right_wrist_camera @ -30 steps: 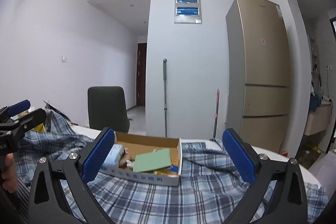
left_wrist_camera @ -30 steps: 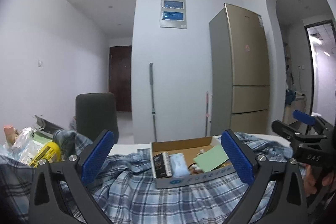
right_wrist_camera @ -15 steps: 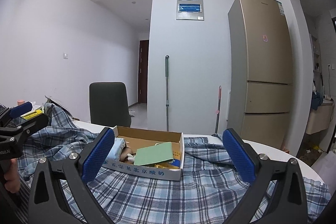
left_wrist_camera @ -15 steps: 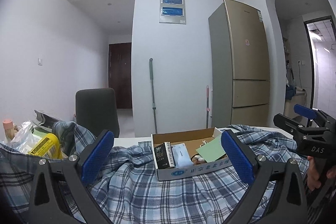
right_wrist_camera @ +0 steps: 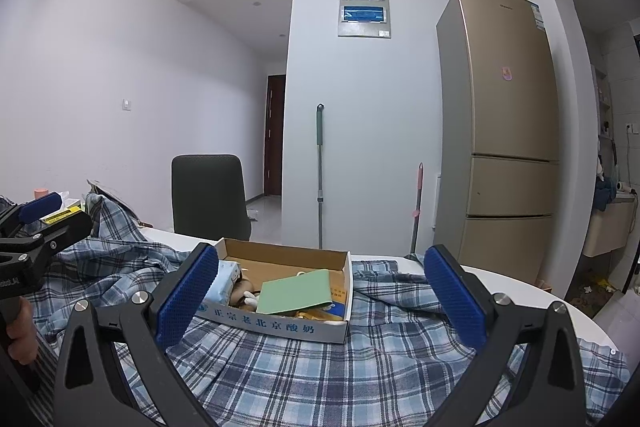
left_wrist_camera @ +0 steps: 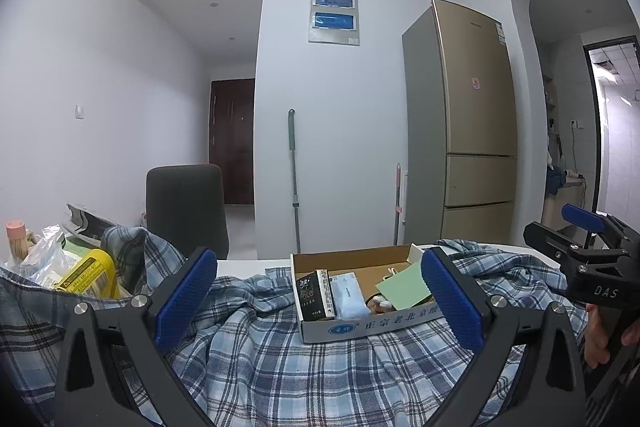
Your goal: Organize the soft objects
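Observation:
A blue-and-white plaid shirt lies spread and rumpled over the white table. On it sits an open cardboard box holding a green card, a black pack and a tissue pack. My left gripper hovers open above the shirt, its blue pads either side of the box. My right gripper is also open over the shirt, just short of the box. Each gripper shows in the other's view: the right one, the left one.
A yellow pack, clear bags and a pink-capped jar crowd the table's left end. Behind the table are a dark chair, a mop and a gold fridge. A white table edge shows at right.
Both grippers have risen and tilted down slightly, so the box and shirt sit a little higher and nearer in each view. Both stay open. Nothing was grasped.

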`<state>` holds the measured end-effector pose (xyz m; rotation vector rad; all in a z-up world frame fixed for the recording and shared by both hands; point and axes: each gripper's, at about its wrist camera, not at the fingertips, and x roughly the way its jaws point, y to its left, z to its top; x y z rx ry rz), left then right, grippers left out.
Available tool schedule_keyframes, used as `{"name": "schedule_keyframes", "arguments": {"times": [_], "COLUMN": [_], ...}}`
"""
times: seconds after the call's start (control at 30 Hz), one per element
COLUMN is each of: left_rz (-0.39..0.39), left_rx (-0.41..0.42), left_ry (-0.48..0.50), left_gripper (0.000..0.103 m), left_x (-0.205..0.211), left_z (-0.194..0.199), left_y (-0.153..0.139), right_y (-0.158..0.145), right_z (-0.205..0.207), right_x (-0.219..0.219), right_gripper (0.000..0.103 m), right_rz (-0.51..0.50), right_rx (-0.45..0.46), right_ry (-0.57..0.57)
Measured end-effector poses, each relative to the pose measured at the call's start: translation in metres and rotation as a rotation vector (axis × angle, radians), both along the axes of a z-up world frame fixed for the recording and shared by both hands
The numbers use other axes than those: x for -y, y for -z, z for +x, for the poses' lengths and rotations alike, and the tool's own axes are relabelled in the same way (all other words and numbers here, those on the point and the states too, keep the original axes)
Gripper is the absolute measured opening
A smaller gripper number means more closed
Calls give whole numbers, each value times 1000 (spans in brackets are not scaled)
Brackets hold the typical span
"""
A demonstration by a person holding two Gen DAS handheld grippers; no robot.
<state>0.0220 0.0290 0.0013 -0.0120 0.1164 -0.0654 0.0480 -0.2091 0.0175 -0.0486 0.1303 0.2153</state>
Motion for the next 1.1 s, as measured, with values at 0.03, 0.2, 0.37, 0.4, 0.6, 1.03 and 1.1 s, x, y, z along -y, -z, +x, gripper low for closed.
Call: {"name": "schedule_keyframes", "arguments": {"times": [0.03,0.2,0.37,0.4,0.6,1.03,1.1], "left_rz": [1,2,8,7,9,10,11], "left_rx": [2,-1,-20,-20,-19,-21,-21], "left_ry": [0,0,10,11,11,11,11], "left_gripper": [103,103,103,103,103,103,103], "left_x": [0,0,0,0,1,0,0], "left_z": [0,1,4,4,5,5,5], "left_y": [0,1,2,2,2,3,3], "right_y": [0,1,1,1,1,1,1], "right_z": [0,2,2,2,3,2,2], "right_x": [0,1,0,0,-1,-1,-2], "right_gripper": [103,103,103,103,103,103,103], "right_rz": [0,5,-4,-6,-5,-5,-5], "right_rx": [-2,-6,-9,-10,-8,-8,-8], "right_ry": [0,1,-1,-1,-1,-1,-1]}}
